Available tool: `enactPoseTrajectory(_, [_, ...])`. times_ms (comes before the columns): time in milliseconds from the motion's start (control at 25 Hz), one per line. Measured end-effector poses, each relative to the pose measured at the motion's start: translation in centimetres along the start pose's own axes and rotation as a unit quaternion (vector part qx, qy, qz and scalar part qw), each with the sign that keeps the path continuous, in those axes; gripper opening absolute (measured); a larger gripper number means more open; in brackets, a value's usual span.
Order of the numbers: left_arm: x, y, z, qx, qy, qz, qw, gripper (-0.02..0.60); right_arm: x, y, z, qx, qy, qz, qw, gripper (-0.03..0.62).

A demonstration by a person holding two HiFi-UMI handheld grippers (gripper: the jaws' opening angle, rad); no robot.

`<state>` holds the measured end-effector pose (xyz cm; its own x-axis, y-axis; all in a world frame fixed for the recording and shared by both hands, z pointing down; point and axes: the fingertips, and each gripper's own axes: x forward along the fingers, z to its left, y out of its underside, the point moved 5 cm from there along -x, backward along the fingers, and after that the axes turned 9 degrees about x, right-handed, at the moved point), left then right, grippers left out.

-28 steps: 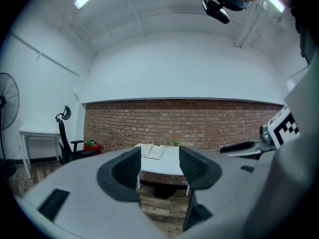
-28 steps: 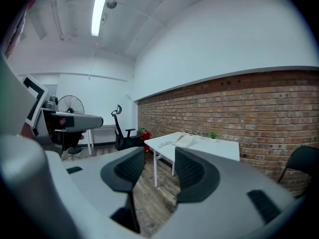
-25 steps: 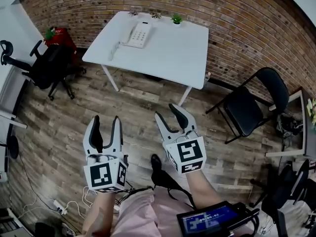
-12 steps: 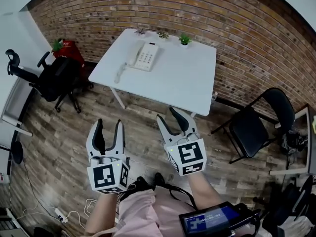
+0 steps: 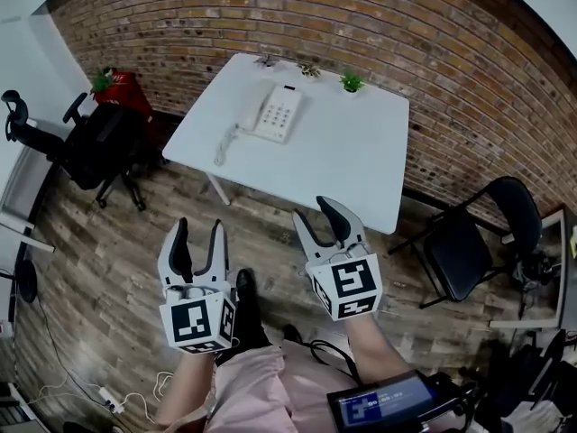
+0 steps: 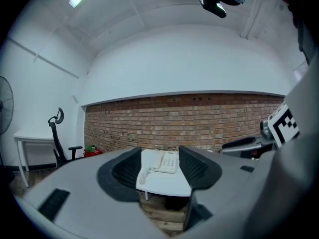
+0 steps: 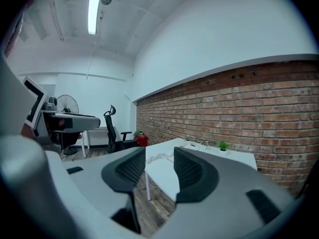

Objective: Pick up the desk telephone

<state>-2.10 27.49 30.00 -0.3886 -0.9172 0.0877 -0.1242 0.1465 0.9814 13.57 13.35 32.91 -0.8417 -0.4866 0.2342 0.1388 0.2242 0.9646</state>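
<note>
A white desk telephone (image 5: 275,113) with its handset and coiled cord lies on the far left part of a white table (image 5: 343,165) against the brick wall. My left gripper (image 5: 197,233) is held over the wooden floor, well short of the table, open and empty. My right gripper (image 5: 324,218) hovers near the table's front edge, also open with nothing between its jaws. In the left gripper view the telephone (image 6: 164,162) shows far off between the jaws. The right gripper view shows the table (image 7: 164,173) ahead.
A black office chair (image 5: 86,142) and a red pot with a plant (image 5: 117,88) stand left of the table. A black chair (image 5: 473,242) is at the right. Small plants (image 5: 352,81) line the table's far edge. Cables (image 5: 99,377) lie on the floor.
The table and telephone have come nearer and lower in the head view as I walk toward them. Both grippers keep their pose in front of me.
</note>
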Motion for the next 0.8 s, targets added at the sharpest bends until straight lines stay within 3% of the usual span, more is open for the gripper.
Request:
enactPoseTrajectory(440, [13.4,2.6,4.6,-0.017,0.087,0.023,0.9958,0.250,10.9,-0.2,-3.2,0.030,0.069,0.030,0.997,0.183])
enactPoseTrajectory(800, [22.5,1.7,7.7,-0.010,0.167,0.004,0.9859,0.252,17.5,-2.1,-4.2,0.042,0.128,0.022,0.991,0.183])
